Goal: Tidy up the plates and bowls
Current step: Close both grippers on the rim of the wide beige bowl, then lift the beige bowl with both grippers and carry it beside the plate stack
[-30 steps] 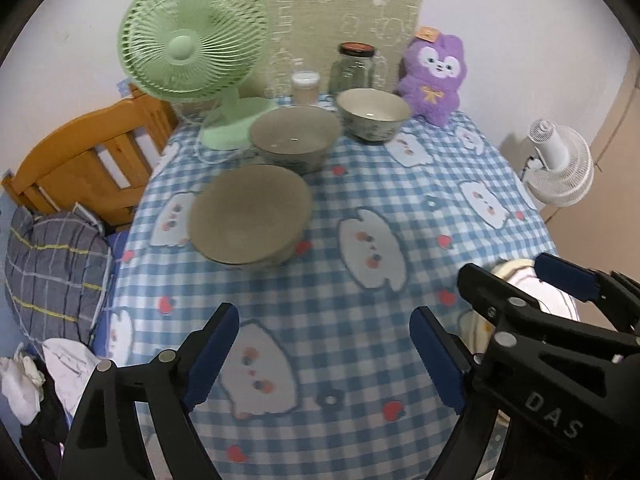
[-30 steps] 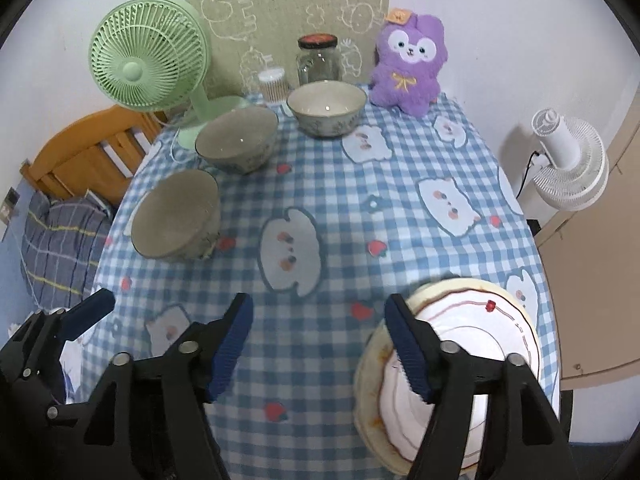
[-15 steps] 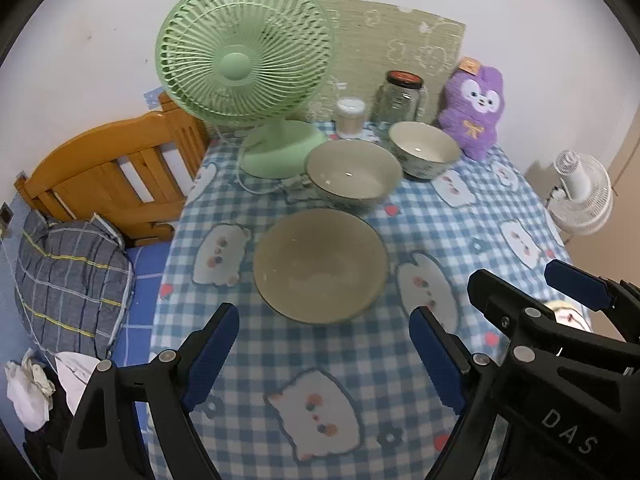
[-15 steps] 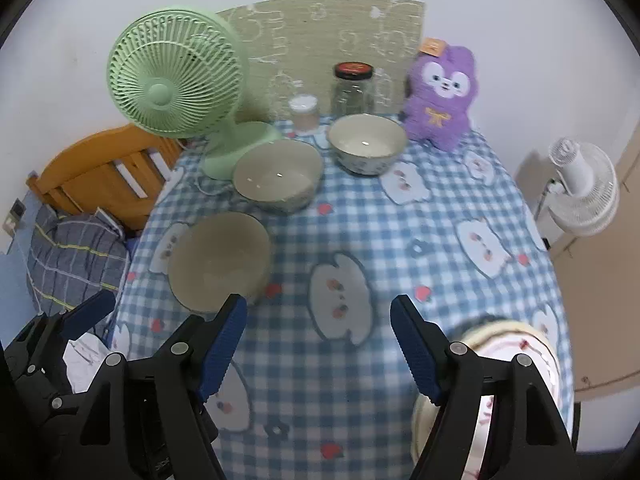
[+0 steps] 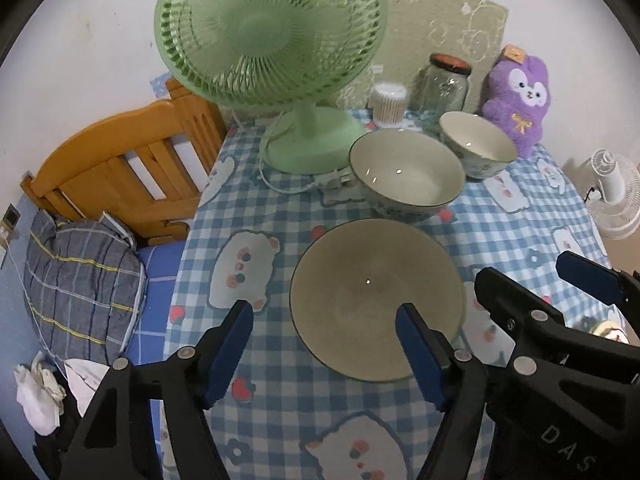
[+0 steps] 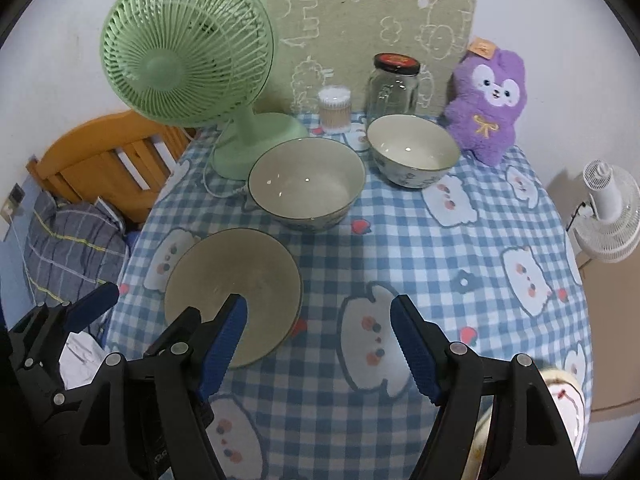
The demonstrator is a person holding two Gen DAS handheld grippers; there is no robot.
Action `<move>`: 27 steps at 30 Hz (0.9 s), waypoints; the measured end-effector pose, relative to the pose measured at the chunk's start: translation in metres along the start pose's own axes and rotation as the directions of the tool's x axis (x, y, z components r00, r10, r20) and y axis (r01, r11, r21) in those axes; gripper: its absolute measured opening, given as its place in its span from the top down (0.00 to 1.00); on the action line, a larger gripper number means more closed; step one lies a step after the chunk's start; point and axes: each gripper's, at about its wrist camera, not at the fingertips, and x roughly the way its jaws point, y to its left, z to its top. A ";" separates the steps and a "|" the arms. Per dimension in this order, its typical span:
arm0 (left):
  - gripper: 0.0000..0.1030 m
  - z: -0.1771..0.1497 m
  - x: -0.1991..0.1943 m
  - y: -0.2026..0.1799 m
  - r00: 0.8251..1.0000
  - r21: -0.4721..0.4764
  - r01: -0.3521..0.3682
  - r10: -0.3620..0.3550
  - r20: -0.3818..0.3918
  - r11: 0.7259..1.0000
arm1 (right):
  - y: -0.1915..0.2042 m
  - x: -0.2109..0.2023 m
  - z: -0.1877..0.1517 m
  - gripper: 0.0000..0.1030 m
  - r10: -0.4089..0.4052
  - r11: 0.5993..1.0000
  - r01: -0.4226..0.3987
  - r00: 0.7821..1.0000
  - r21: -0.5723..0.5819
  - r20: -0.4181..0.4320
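Observation:
Three bowls stand in a row on the checked tablecloth: a near beige bowl (image 5: 376, 300) (image 6: 232, 280), a middle bowl (image 5: 406, 176) (image 6: 306, 182) and a far white bowl (image 5: 478, 144) (image 6: 412, 156). My left gripper (image 5: 324, 350) (image 6: 136, 318) hovers over the near bowl's front rim. Its jaws are closing, with the rim between them and no pad pressing on it. My right gripper (image 6: 318, 346) (image 5: 550, 292) stands open above bare cloth just right of that bowl, holding nothing. A stack of plates (image 6: 564, 400) lies at the near right edge, mostly hidden behind the right finger.
A green fan (image 5: 272, 32) with its cord stands behind the bowls. A glass jar (image 6: 394, 84), a cotton swab tub (image 6: 335, 108) and a purple plush (image 6: 486, 104) line the back. A wooden bed frame (image 5: 116, 168) and pillow lie left, a white fan (image 6: 608, 208) right.
Both grippers moved forward over the table toward the bowls, and the near bowl now lies under the left fingers. The plates slid to the frame's edge. The left jaws have narrowed.

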 end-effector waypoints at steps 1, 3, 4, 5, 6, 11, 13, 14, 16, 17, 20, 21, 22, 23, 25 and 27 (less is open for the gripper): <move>0.28 0.001 0.004 0.001 1.000 -0.001 -0.001 0.001 -0.003 1.000 | 0.000 0.005 0.001 0.25 0.003 1.000 -0.003 1.000 0.000 -0.003; 0.31 0.002 0.011 0.002 1.000 0.000 -0.006 0.006 -0.006 1.000 | 0.001 0.012 0.002 0.25 0.008 1.000 -0.008 1.000 0.001 -0.008; 0.32 0.002 0.014 0.002 1.000 0.002 -0.008 0.008 -0.009 1.000 | 0.001 0.017 0.002 0.25 0.014 1.000 -0.014 1.000 0.003 -0.016; 0.33 0.002 0.018 0.003 1.000 0.003 -0.010 0.010 -0.014 1.000 | 0.001 0.022 0.003 0.25 0.018 1.000 -0.017 0.999 0.007 -0.028; 0.35 0.003 0.022 0.003 1.000 0.003 -0.010 0.010 -0.020 1.000 | 0.001 0.027 0.003 0.25 0.020 1.000 -0.020 0.999 0.009 -0.038; 0.43 0.006 0.043 0.005 0.998 -0.012 -0.005 0.004 -0.057 1.000 | 0.005 0.046 0.005 0.29 0.017 1.000 -0.017 0.998 -0.002 -0.060; 0.45 0.005 0.050 0.006 0.998 -0.015 -0.011 0.010 -0.069 1.000 | 0.006 0.053 0.007 0.38 0.019 1.000 -0.019 0.997 -0.007 -0.075; 0.45 0.005 0.053 0.006 0.997 -0.016 -0.014 0.013 -0.074 1.000 | 0.007 0.058 0.007 0.41 0.022 1.000 -0.023 0.996 -0.010 -0.085; 0.45 0.004 0.058 0.006 0.997 -0.019 -0.020 0.018 -0.081 1.000 | 0.007 0.066 0.007 0.53 0.035 0.999 -0.036 0.994 -0.006 -0.101; 0.45 0.003 0.060 0.006 0.997 -0.018 -0.019 0.018 -0.081 1.000 | 0.007 0.071 0.006 0.54 0.044 0.999 -0.044 0.993 0.002 -0.110; 0.52 0.003 0.064 0.005 0.997 -0.010 -0.019 0.018 -0.079 1.000 | 0.007 0.078 0.005 0.60 0.057 0.998 -0.056 0.991 0.014 -0.123; 0.56 0.003 0.066 0.005 0.997 -0.011 -0.017 0.016 -0.079 1.000 | 0.007 0.078 0.005 0.62 0.055 0.998 -0.055 0.991 0.010 -0.123; 0.59 0.003 0.068 0.005 0.996 -0.015 -0.016 0.015 -0.085 1.000 | 0.009 0.080 0.005 0.64 0.052 0.999 -0.052 0.991 0.002 -0.125; 0.61 0.003 0.071 0.005 0.995 -0.020 -0.016 0.014 -0.095 1.000 | 0.010 0.082 0.005 0.65 0.052 0.999 -0.052 0.991 -0.001 -0.127; 0.70 0.003 0.076 0.006 0.993 -0.028 -0.013 0.010 -0.119 1.000 | 0.012 0.085 0.004 0.66 0.058 0.998 -0.059 0.990 -0.005 -0.131; 0.75 0.002 0.077 0.006 0.993 -0.034 -0.022 0.018 -0.118 0.999 | 0.014 0.088 0.004 0.71 0.061 0.998 -0.063 0.989 -0.008 -0.136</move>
